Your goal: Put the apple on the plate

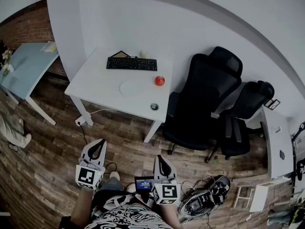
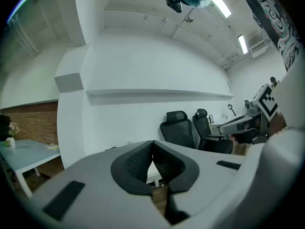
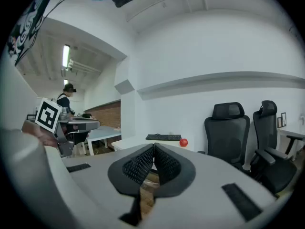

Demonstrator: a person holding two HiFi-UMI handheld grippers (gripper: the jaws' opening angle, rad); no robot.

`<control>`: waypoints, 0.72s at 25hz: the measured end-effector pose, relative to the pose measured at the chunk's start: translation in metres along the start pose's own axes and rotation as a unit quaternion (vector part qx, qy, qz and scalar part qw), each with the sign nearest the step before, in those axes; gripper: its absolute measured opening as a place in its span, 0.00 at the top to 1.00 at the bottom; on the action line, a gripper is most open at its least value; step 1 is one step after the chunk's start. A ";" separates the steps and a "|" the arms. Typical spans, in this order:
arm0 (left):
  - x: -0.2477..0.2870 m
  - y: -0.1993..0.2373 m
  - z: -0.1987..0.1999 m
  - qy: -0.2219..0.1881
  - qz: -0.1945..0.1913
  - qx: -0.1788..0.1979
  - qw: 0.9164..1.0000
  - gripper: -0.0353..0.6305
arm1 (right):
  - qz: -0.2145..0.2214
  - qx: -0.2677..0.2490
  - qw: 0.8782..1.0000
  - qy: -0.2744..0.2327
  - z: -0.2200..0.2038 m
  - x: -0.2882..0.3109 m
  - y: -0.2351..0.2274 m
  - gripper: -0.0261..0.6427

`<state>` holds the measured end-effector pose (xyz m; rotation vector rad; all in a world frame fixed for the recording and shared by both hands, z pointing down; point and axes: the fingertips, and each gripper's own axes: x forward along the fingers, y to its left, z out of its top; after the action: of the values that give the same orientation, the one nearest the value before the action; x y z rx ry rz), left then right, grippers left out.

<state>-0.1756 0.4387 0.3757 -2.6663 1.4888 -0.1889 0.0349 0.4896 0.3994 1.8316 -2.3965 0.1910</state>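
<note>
A red apple (image 1: 159,80) rests on the white desk (image 1: 95,87), just right of a flat white plate (image 1: 130,88). In the right gripper view the apple (image 3: 183,142) shows far off on the desk beside the keyboard (image 3: 163,137). Both grippers hang low near the person's body, well short of the desk. My left gripper (image 1: 97,149) is shut with nothing between its jaws, and my right gripper (image 1: 163,166) is likewise shut and empty. The left gripper view (image 2: 152,159) shows only its closed jaws, the wall and chairs.
A black keyboard (image 1: 132,63) lies at the desk's back. Two black office chairs (image 1: 202,99) (image 1: 243,116) stand to the right of the desk. A pale blue table (image 1: 24,66) is at the left. Cables and gear (image 1: 202,202) lie on the wooden floor near the feet.
</note>
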 end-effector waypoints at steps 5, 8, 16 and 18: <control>-0.002 -0.002 0.003 0.005 0.009 0.004 1.000 0.92 | 0.004 -0.002 1.000 -0.004 0.003 -0.001 -0.003 0.92; -0.001 -0.004 0.009 0.004 0.011 0.008 1.000 0.92 | 0.006 0.000 1.000 -0.005 0.003 -0.001 -0.005 0.92; 0.000 -0.012 0.011 -0.004 0.018 0.000 1.000 0.92 | 0.004 0.013 1.000 -0.015 0.006 -0.006 -0.017 0.92; 0.000 -0.013 0.006 0.003 0.018 0.001 1.000 0.92 | 0.004 0.014 1.000 -0.015 0.006 -0.006 -0.018 0.92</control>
<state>-0.1638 0.4457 0.3713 -2.6376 1.5347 -0.1964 0.0539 0.4897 0.3928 1.8494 -2.4341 0.2005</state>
